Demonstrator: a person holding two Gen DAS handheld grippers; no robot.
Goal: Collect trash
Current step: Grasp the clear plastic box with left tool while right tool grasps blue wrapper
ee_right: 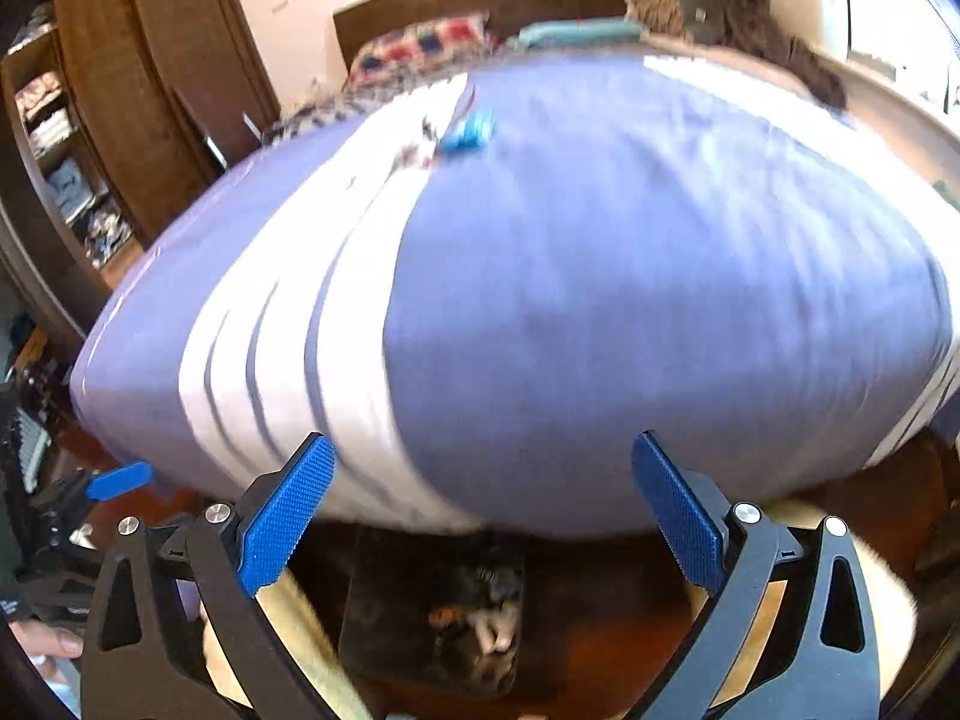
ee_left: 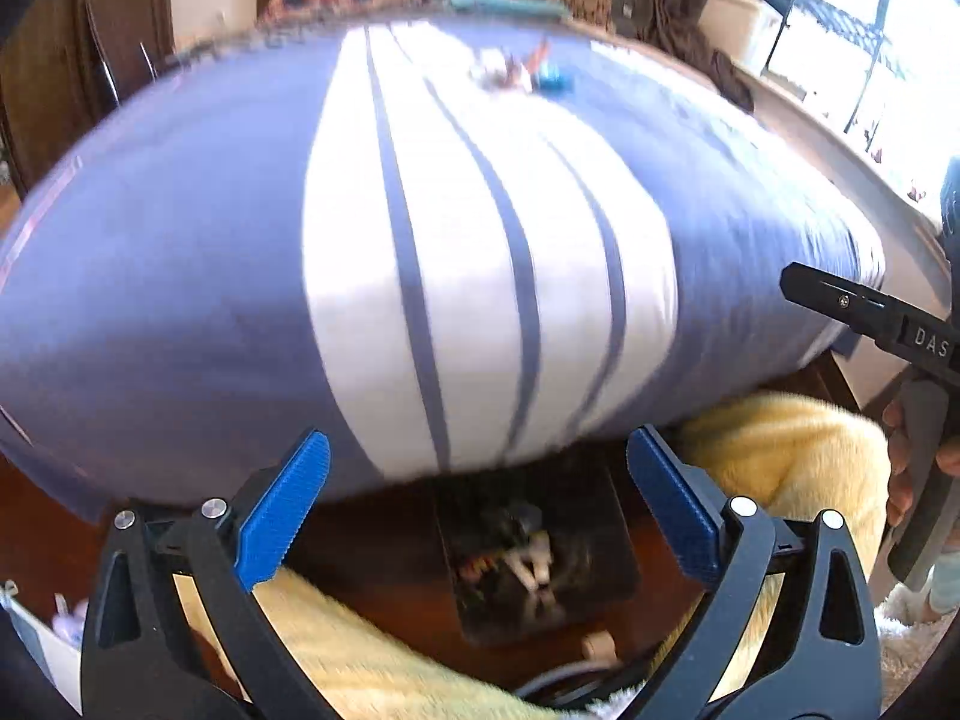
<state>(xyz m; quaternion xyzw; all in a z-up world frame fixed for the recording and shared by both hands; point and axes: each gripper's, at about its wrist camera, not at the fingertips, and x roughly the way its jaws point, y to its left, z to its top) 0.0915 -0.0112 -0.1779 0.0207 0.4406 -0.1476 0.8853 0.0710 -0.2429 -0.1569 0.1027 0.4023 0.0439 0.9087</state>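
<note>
Two claws hang spread and empty at the foot of the bed [ee_left: 180,276], your left claw [ee_left: 477,516] and right claw [ee_right: 483,516] both held above a dark bin [ee_left: 606,546] on the floor, which looks already part-filled with scraps. You hold them wide, likely ready for the next pick-up. Remaining trash [ee_left: 516,72], a small cluster of wrappers including a bright blue piece [ee_right: 471,131], lies far up the striped blue-and-white cover, well apart from both claws. Blur hides what the scraps are. A yellow blanket [ee_left: 780,450] sits beside the bin.
</note>
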